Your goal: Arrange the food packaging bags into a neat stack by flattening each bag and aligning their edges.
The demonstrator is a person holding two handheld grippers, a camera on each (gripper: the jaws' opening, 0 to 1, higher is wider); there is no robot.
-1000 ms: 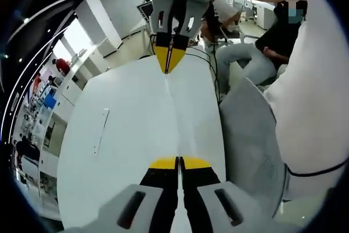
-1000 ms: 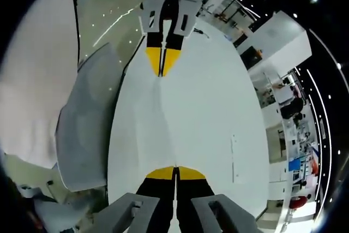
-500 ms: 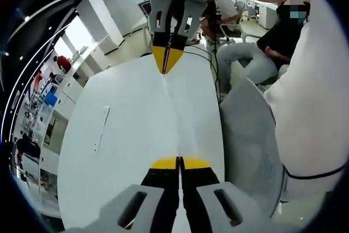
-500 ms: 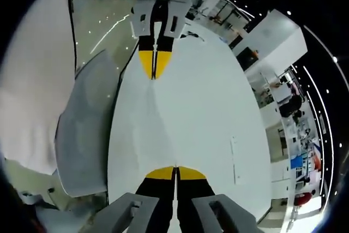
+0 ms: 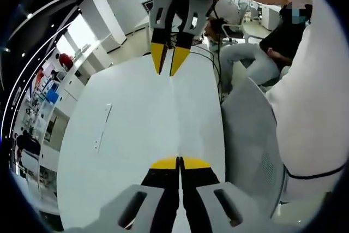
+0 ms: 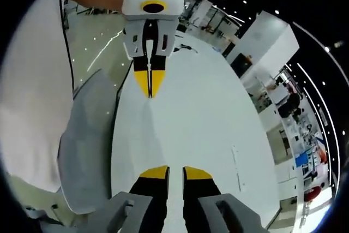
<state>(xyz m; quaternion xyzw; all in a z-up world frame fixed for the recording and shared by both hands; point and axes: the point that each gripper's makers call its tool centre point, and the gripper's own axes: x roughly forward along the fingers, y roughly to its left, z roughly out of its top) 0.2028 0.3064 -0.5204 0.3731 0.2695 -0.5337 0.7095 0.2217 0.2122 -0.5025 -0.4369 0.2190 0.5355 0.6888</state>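
Observation:
A white packaging bag (image 5: 173, 114) lies flat on the white table (image 5: 114, 151), hard to tell from it except for a long crease running between the two grippers. My left gripper (image 5: 179, 162) is shut on the bag's near end, and it appears with its tips together (image 6: 149, 84) in the right gripper view. My right gripper (image 6: 174, 173) stands open over the bag's other end (image 6: 156, 135), jaws apart and off the bag. In the left gripper view the right gripper (image 5: 169, 61) also shows its yellow tips spread.
A grey chair (image 5: 256, 145) (image 6: 82, 151) stands against the table's edge beside a person in white (image 5: 316, 91). Another person (image 5: 248, 58) sits further back. A thin slot (image 5: 102, 129) (image 6: 235, 162) marks the tabletop. Office furniture lines the room behind.
My right gripper has opened and let go of the bag's end. It has drawn back a little. The left gripper stays shut.

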